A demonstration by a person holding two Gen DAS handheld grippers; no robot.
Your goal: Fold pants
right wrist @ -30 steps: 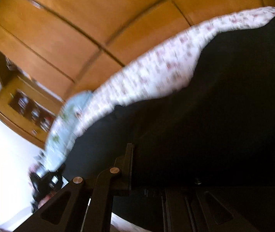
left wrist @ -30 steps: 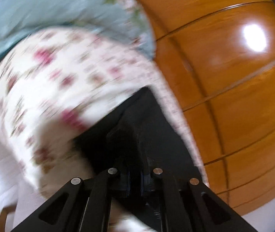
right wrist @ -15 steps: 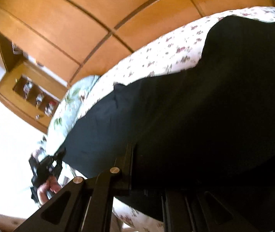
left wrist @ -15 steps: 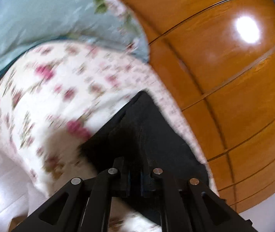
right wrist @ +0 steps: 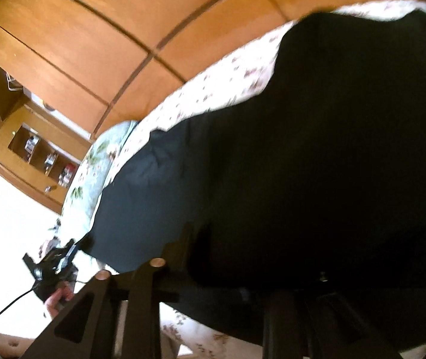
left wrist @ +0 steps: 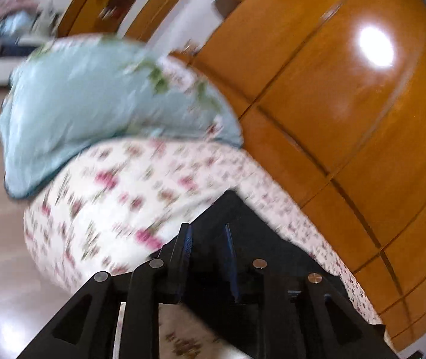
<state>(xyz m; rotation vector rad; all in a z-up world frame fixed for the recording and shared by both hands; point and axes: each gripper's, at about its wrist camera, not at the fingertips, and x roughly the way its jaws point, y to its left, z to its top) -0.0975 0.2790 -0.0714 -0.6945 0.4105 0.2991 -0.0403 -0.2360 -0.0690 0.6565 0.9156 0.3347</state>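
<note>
The left claw is opening, its fingers apart over the near corner of the black pants, not pressing it. The right claw is opening too, cloth draped over it. The pants lie spread on the floral bed, a blue pillow at the far left.

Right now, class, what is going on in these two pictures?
A person with a claw in each hand is folding dark pants spread on a floral bedsheet, beside a pale blue pillow and a wooden wardrobe. The left claw is opening, its fingers apart over a pants edge. The right claw is opening too, fabric draped over it.
</note>
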